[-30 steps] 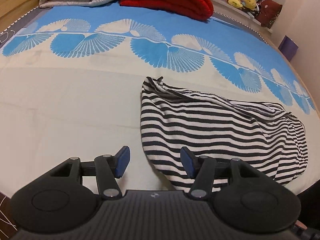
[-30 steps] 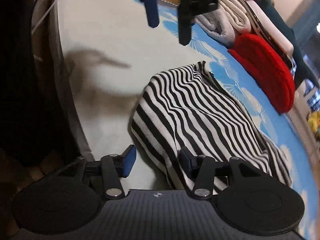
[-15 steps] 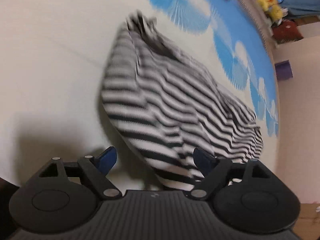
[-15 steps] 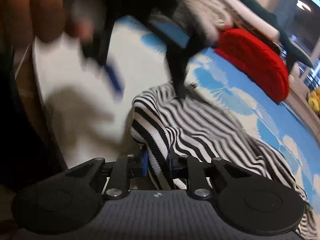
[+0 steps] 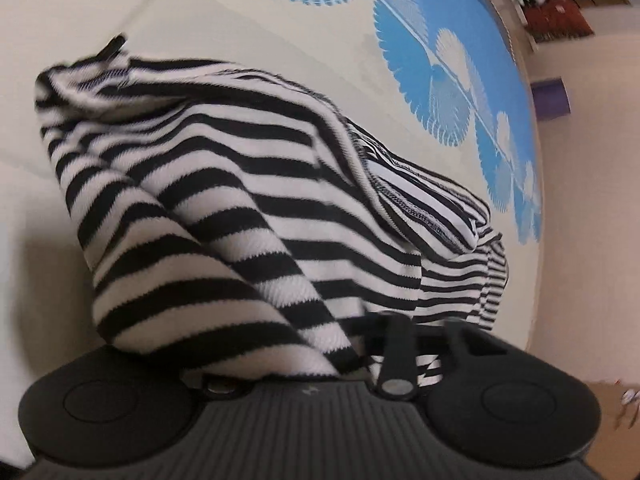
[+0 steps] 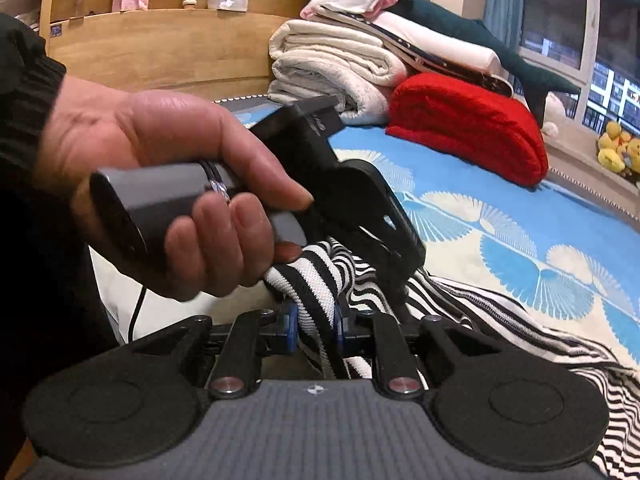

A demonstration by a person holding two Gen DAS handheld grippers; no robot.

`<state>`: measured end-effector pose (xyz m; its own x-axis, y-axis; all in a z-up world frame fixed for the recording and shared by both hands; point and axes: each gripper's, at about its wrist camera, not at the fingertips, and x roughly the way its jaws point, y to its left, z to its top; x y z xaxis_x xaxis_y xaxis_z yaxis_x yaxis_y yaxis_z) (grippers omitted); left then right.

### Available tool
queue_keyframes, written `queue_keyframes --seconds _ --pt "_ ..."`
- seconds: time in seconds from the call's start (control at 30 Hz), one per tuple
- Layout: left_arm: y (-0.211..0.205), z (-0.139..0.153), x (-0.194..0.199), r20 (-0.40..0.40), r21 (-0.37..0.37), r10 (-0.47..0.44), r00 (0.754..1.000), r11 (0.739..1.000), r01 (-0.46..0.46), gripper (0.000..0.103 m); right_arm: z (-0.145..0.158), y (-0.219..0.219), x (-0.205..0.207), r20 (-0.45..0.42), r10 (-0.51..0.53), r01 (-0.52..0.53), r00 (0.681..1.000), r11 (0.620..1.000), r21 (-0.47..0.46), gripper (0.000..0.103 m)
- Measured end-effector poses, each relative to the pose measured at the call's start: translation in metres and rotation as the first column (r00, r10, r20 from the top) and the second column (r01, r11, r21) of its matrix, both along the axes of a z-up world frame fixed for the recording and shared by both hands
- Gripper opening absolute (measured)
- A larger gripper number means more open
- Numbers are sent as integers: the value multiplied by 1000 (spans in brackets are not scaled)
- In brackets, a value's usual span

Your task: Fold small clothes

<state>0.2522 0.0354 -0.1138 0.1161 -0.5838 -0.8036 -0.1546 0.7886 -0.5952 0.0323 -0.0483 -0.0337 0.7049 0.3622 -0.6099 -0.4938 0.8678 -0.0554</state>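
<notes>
A wooden headboard [image 6: 160, 52] stands behind the blue-patterned bed [image 6: 520, 216]; a window [image 6: 560, 20] shows darkness.

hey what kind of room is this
Most likely a bedroom: a bed with a blue fan-patterned sheet, a wooden headboard shelf, and folded blankets stacked at its head.

Left gripper [image 5: 320, 344] closing, right gripper [image 6: 314, 328] clamped

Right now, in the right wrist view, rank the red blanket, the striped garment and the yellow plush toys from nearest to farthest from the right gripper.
1. striped garment, clamped between the right gripper pads.
2. red blanket, folded, farther up the bed, right of centre.
3. yellow plush toys, on the ledge at the far right edge.
</notes>
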Motion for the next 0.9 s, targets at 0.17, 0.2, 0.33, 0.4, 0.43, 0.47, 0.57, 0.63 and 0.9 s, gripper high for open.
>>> queue_keyframes --seconds 0.17,0.2,0.33,0.4,0.43,0.47,0.57,0.63,0.9 --pt "40 25 -14 97 4 68 993 998 -69 28 6 24 15 -19 23 -22 1000 998 64 17" --pt "54 35 -19 115 20 94 989 995 -97 28 8 31 16 -19 34 -33 999 996 86 17" --pt "112 67 -49 178 68 205 962 973 -220 28 25 64 21 -14 115 -109 993 968 224 17" --pt "135 71 -64 175 105 234 956 961 -255 28 27 76 22 -24 152 -140 988 950 279 16" --pt "139 71 -67 164 129 233 959 958 -255 28 25 80 21 -30 166 -150 986 946 286 16" --pt "143 69 -69 144 149 234 961 955 -255 28 22 84 19 -39 180 -161 983 944 287 16" --pt "137 70 -69 126 192 213 969 953 -235 28 18 84 18 -50 188 -167 981 945 280 16" --pt "130 79 -64 152 199 188 970 956 -216 29 19 74 14 -51 158 -136 986 947 291 16" --pt "13 130 -43 381 72 41 924 995 -74 38 51 -22 8 10 -139 125 990 916 381 15"
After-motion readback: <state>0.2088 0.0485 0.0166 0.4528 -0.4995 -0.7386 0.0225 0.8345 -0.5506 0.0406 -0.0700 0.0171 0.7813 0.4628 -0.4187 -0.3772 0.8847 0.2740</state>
